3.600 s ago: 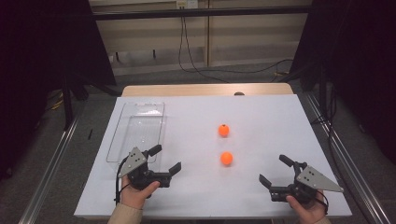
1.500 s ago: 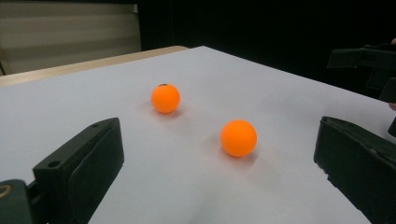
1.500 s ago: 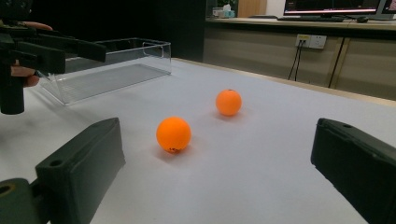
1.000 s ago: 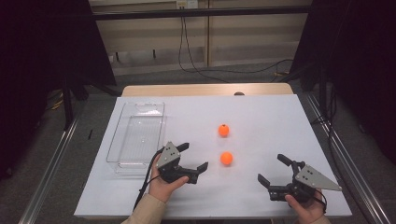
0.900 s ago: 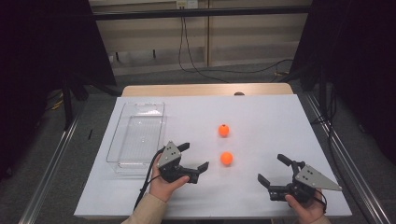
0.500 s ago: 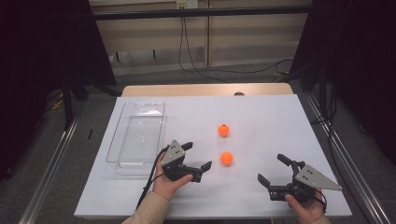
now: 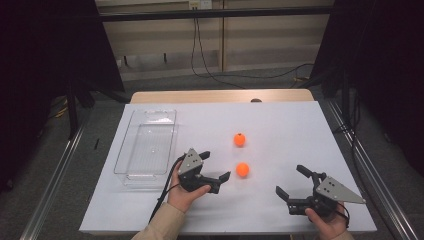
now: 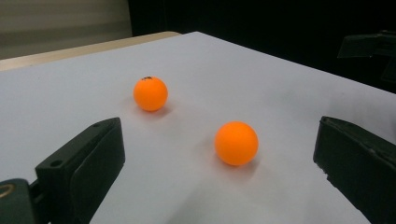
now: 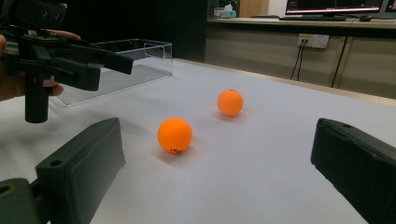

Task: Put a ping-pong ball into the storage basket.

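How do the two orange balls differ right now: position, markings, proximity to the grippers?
The near ball lies just ahead of the open left gripper, apart from it; the far ball sits farther up the table. In the left gripper view, the far ball shows a dark mark on top; the near ball looks plain there. Both are orange, similar in size, resting free.

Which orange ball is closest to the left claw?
The near ball, just ahead of the open left claw. The far ball sits farther up the table.
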{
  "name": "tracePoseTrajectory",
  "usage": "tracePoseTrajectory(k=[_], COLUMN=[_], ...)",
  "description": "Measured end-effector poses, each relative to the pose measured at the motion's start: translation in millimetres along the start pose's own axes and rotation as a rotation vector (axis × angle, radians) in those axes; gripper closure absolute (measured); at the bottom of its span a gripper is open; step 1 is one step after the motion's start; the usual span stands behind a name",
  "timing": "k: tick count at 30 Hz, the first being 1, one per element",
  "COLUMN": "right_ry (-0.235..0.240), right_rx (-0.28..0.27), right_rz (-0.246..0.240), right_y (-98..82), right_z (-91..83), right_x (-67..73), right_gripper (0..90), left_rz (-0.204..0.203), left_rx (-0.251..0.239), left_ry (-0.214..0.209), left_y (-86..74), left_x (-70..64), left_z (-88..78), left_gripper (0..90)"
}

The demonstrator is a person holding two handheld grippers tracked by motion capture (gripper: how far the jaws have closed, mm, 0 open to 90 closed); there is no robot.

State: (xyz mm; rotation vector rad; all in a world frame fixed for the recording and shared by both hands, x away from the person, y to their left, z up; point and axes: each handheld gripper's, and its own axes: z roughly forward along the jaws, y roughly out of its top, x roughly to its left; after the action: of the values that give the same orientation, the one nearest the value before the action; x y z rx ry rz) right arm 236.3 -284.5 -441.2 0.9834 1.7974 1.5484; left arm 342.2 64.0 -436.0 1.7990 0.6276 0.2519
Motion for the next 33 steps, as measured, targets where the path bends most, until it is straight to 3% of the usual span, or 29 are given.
tracePoseTrajectory(k=[33], right_ry=[0.007], right_rx=[-0.001], right_rz=[0.002], right_y=[0.2], right_z=[1.1], right_x=[0.0], right_gripper=[1.9], left_rz=[-0.006], left_rx=[0.058], left_ry=[-0.007], left_y=[2.0], left_x=[-1.1], left_z=[22.8], left_gripper=[2.2])
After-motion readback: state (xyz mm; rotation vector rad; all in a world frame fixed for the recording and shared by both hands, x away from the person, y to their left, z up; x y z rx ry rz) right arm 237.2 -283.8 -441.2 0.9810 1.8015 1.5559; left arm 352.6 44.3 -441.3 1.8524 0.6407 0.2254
